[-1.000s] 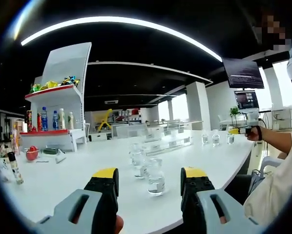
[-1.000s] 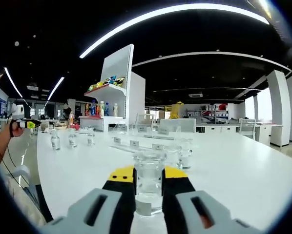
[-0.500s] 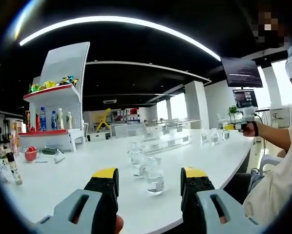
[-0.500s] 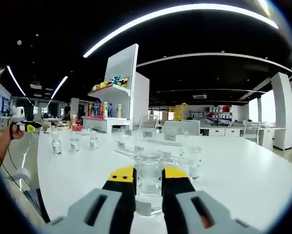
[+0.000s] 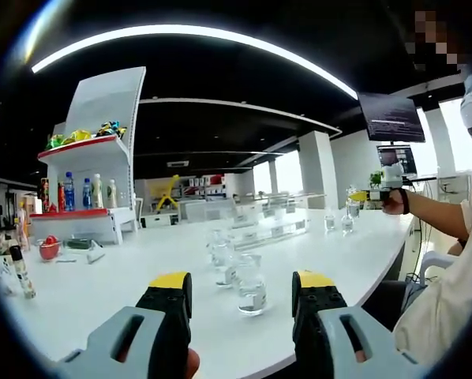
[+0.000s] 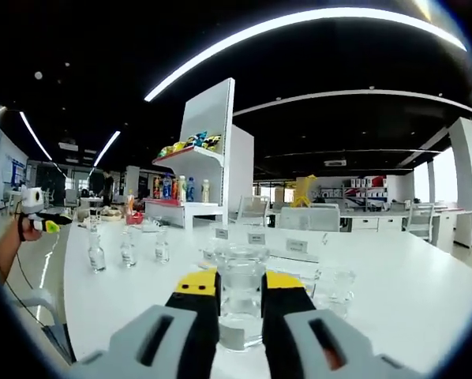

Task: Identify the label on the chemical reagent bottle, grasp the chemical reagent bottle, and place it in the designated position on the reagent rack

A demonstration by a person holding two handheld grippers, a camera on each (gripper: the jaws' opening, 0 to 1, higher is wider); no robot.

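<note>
between right gripper [image 6: 240, 288] fingers, bottle [image 6: 241, 294] now higher

Left gripper [image 5: 240, 294] is just held out low with its jaws spread wide, nothing between them. Right gripper [image 6: 239, 288] has its jaws pinched in tight on a clear glass bottle [image 6: 240, 294]. In the left gripper view you can see the person's forearm [image 5: 441, 219] stretched out holding it up.
</note>
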